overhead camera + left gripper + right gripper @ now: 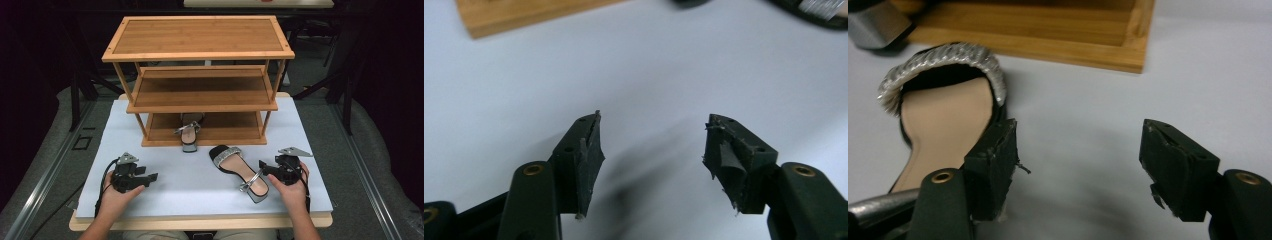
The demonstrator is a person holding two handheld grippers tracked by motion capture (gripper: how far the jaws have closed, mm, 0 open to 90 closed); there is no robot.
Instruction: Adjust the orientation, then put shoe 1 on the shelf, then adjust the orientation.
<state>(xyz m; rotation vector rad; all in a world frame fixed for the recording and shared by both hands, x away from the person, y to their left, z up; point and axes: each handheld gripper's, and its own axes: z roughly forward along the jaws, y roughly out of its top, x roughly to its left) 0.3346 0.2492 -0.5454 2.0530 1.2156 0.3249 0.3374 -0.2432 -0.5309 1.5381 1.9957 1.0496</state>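
1. Right gripper (264,166) is held with jaws spread and nothing between them, just at 3 o'clock of the sandal (239,171), whose heel end lies by its left jaw.
2. Left gripper (150,178) is likewise spread and empty, well apart at 9 o'clock.
3. A second sandal (189,133) is seen half on the rack's (200,90) bottom shelf at 12 o'clock.
4. If the thin heel strap were pinched, the sandal could probably swing or slip; a nudge might skid it across the smooth mat (165,150).
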